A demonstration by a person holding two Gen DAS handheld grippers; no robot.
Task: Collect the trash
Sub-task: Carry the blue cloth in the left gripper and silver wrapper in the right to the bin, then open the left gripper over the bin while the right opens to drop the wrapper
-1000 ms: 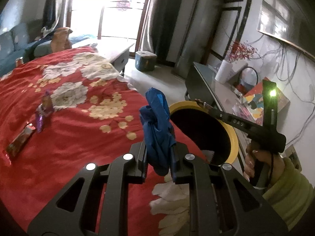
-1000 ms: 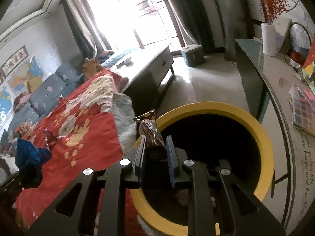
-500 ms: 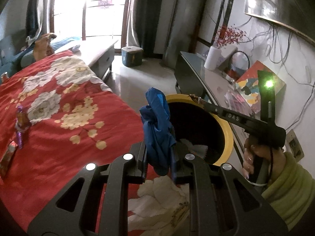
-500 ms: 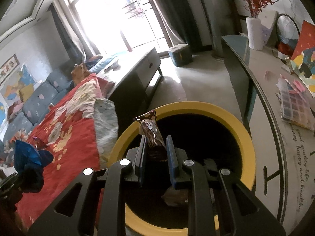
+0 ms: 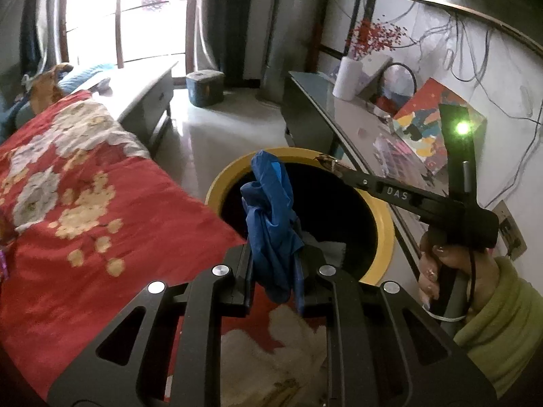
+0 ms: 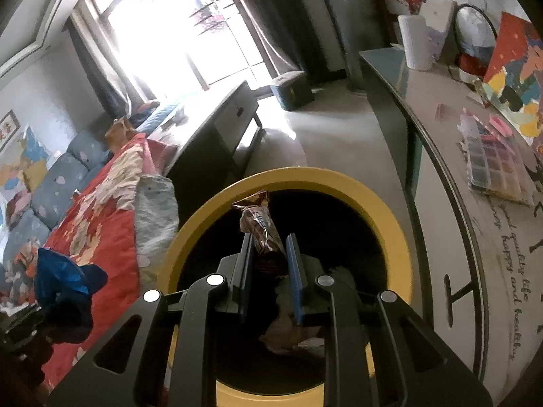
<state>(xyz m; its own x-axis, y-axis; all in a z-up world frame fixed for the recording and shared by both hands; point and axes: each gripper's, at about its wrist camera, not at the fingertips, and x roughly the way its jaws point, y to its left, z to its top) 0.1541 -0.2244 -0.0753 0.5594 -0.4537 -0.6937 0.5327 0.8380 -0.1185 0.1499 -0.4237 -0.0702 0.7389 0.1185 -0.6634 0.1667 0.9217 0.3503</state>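
Presently, two trash items are held, one per gripper, both at a yellow-rimmed bin point(image 6: 373, 200).

Left gripper point(image 5: 274, 268): pressed together on a blue glove point(image 5: 271, 224). The glove's long axis is set upright, its fingers pointing up and away from the gripper, a short tail hanging below the jaws. It is seen just before the near rim of the bin point(image 5: 385, 234), at the edge of a red floral cloth point(image 5: 112, 203).

Right gripper point(image 6: 269, 271): held in a hand point(image 5: 441, 268) with a green sleeve, its jaws pinching a brown wrapper point(image 6: 258, 224). The wrapper's long axis is run forward along the fingers, tilted slightly left, its crimped end pointing to the far rim. It is held over the bin's dark opening. Whether the wrapper is gripped firmly cannot be told; it is seen resting against the left finger.

Inside the bin, pale paper scraps point(image 6: 288, 325) are seen below the gripper. A side table point(image 6: 441, 176) is placed just right of the bin.
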